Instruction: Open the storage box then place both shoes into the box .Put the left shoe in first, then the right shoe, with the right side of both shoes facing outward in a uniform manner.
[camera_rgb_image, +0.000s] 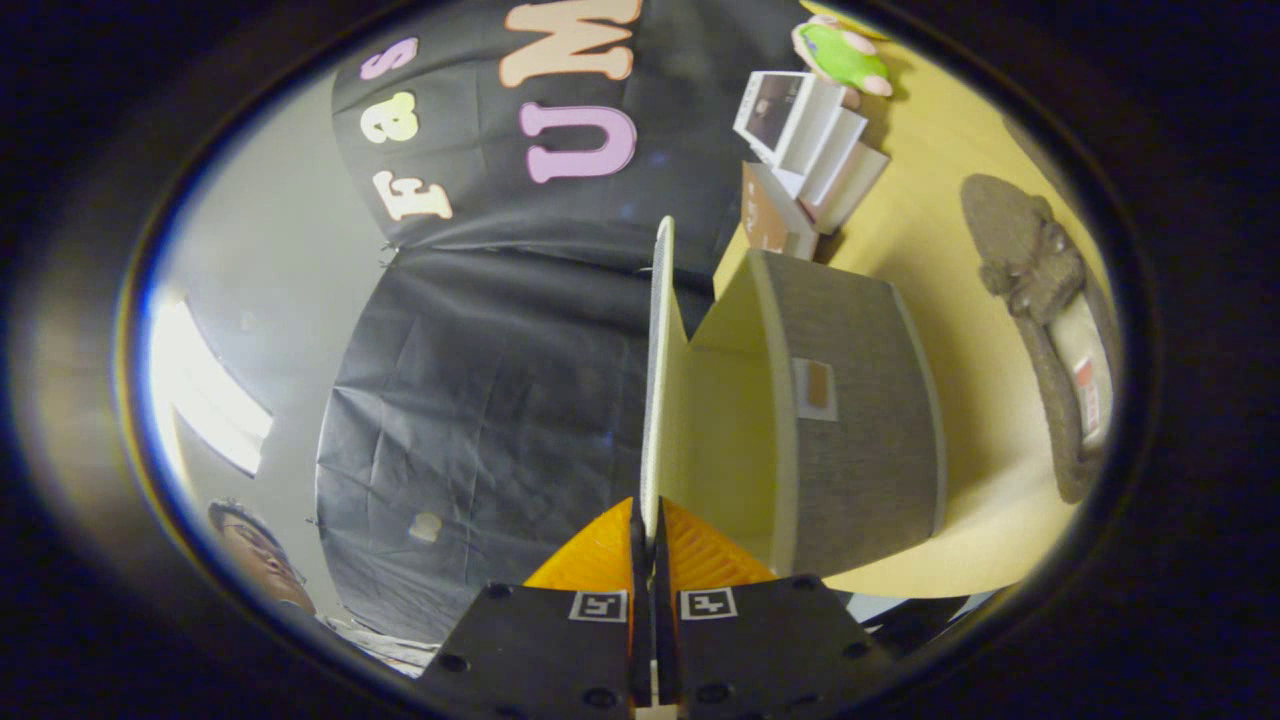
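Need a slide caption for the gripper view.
Gripper shut on the box's lid, swung open; shoe lies on the table beyond the box.

A yellow desk carries everything here. A fanned cluster of white picture cards stands on it close to the black cloth wall, one card face showing a dark photo, too small to make out. Touching the cluster on its lower side is a brown card or small box. Just beyond the cards, farther along the wall, lies a green plush toy with pink parts. Away from the desk, past the cloth wall, a person wearing glasses shows beside a pale wall with a bright light strip.
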